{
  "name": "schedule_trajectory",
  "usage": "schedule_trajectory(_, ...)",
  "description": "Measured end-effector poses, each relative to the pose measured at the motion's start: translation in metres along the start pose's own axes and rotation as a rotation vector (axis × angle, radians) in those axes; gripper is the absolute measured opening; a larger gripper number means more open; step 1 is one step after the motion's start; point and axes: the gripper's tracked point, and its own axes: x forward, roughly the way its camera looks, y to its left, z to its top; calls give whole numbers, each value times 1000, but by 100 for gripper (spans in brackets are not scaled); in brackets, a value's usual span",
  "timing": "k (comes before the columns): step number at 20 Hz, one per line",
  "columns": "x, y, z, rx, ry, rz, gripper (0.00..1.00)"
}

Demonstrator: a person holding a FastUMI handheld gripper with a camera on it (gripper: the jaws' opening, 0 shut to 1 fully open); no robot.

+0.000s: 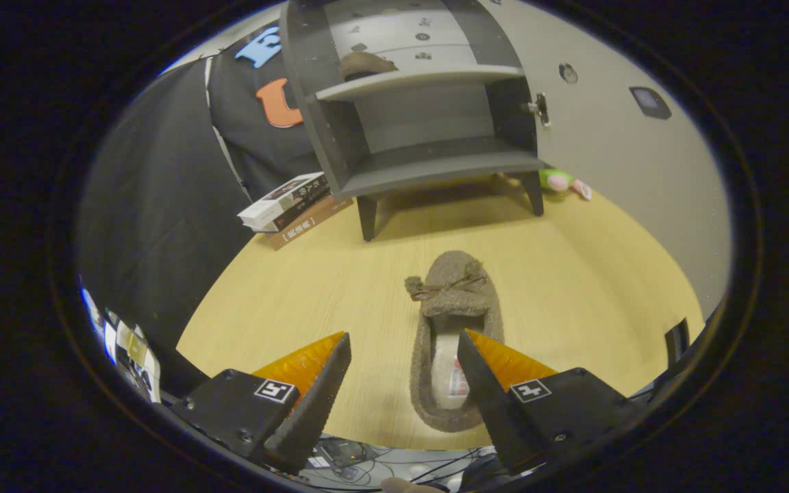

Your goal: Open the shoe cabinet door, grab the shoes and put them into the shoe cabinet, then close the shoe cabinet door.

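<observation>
1. Shoe cabinet [429, 103] first, in our gripper view: we see it standing on short legs at the far side of the wooden tabletop [572, 274], well beyond the fingers, with its interior fully exposed.
2. We make out two shelves inside it. A brown shoe [366, 64] sits on the upper shelf, near the left wall; the lower shelf [435, 168] is bare.
3. We take the pale panel [607, 150] to the right of the cabinet for its open door, since a hinge [540, 109] joins it to the cabinet's right wall, though we cannot be sure.
4. We see a second shoe, a fuzzy brown slipper [453, 301] with a small bow on its toe, lying flat on the tabletop between us and the cabinet, toe pointing toward the cabinet.
5. Our gripper [405, 346] hangs above the slipper's heel end with its fingers spread wide and grasping nothing. The right finger [483, 383] overlaps the slipper's opening in our view; the left finger [312, 404] is off to the slipper's left, over bare wood. We cannot tell whether either finger touches the slipper.
6. We also see a stack of books [292, 205] lying just left of the cabinet's front left leg, and a small green and pink toy [562, 182] by its right leg.
</observation>
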Motion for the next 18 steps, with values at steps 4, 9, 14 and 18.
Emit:
schedule_trajectory(4,39,4,10,-12,17,-11,99)
schedule_trajectory(9,81,-6,28,73,55,-57,99)
schedule_trajectory(14,92,-13,28,64,81,-76,93)
schedule_trajectory(18,91,-30,26,67,121,-89,62)
